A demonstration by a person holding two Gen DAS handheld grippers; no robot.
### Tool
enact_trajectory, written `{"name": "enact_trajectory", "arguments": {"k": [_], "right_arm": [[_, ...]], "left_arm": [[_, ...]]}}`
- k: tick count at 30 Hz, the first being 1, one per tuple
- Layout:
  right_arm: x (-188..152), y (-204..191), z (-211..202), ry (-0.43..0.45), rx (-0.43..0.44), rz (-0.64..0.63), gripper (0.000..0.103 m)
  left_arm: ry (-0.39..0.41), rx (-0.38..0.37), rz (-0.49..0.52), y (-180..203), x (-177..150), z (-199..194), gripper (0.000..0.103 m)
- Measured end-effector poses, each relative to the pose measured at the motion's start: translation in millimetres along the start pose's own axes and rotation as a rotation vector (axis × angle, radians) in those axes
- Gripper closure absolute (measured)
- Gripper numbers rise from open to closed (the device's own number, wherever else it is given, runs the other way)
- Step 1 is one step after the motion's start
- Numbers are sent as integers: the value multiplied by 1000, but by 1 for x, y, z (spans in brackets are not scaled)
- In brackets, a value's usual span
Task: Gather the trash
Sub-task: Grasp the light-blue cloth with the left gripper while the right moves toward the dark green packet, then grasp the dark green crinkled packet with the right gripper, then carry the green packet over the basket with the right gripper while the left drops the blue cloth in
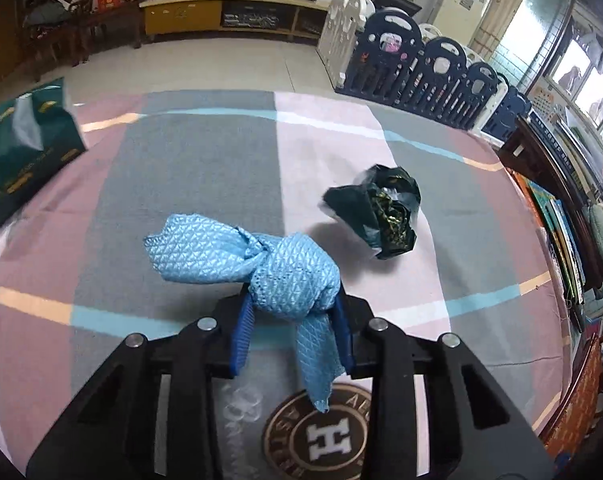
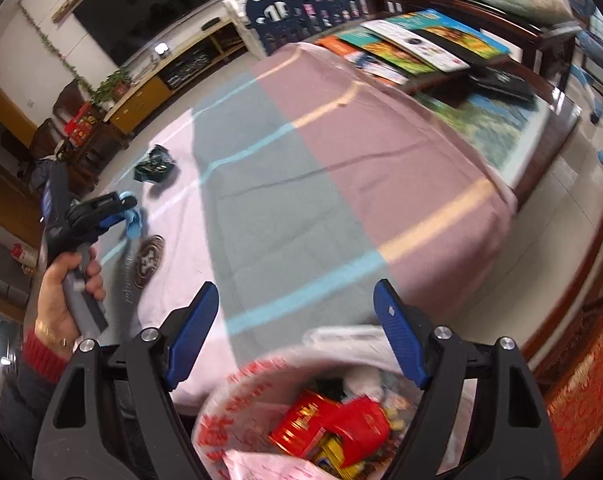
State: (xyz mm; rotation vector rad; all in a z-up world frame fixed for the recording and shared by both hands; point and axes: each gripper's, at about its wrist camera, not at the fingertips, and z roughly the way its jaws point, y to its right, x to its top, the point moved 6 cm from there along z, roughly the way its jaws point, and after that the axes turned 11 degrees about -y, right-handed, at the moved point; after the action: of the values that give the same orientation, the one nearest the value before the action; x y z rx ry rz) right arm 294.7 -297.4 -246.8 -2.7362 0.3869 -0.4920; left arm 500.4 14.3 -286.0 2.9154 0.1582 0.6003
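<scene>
Left gripper clamped on blue wrapper, long axis running left from jaws. Right gripper spread, empty, above trash bag. Bag lies right of wrapper, so likely carry rightward. Dark wrapper just beyond blue one.

Left wrist view: mounted behind the left tool, looking forward and downward along its fingers, close above the cloth-covered tabletop, facing the far TV cabinet with the playpen fence at far right. Right wrist view: mounted behind the right tool, tilted, set higher and further back, above a trash bag at the near edge, facing across the same tabletop. Shared ground: both views take in the dark crumpled wrapper, the round brown emblem and the TV cabinet; the right view also catches the left tool at its left side.
</scene>
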Motion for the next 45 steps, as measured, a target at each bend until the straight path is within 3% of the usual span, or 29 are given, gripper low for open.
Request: {"name": "enact_trajectory", "arguments": {"k": [4, 7, 11, 14, 19, 20, 21, 22, 26, 31, 33, 37, 45], "right_arm": [[34, -58, 32, 1, 34, -107, 24], [71, -122, 73, -3, 16, -240, 18], [119, -192, 128, 31, -27, -410, 15], [152, -218, 168, 33, -99, -438, 14], [168, -234, 213, -18, -160, -471, 15], [168, -234, 216, -17, -166, -478, 18], [165, -235, 217, -16, -164, -487, 38], [162, -236, 217, -13, -170, -499, 42], [140, -234, 196, -38, -122, -510, 50], [85, -216, 131, -24, -76, -515, 50], [57, -203, 97, -22, -41, -503, 50], [10, -170, 32, 10, 1, -466, 50], [-58, -120, -105, 194, -52, -445, 50]], "left_arm": [[85, 32, -54, -34, -32, -65, 67], [146, 47, -158, -66, -69, -100, 67], [145, 11, -308, -94, -108, -97, 67], [81, 43, -275, -94, -117, -77, 67], [57, 38, -256, -92, -120, -66, 67], [56, 37, -259, -92, -120, -65, 67], [55, 38, -259, -92, -121, -64, 67], [54, 41, -257, -92, -122, -63, 67], [71, 73, -246, -93, -120, -67, 67], [162, 215, -192, -91, -121, -92, 67], [198, 234, -188, -87, -125, -115, 67], [236, 188, -168, -60, -145, -170, 67], [355, 90, 10, 23, -192, -286, 67]]}}
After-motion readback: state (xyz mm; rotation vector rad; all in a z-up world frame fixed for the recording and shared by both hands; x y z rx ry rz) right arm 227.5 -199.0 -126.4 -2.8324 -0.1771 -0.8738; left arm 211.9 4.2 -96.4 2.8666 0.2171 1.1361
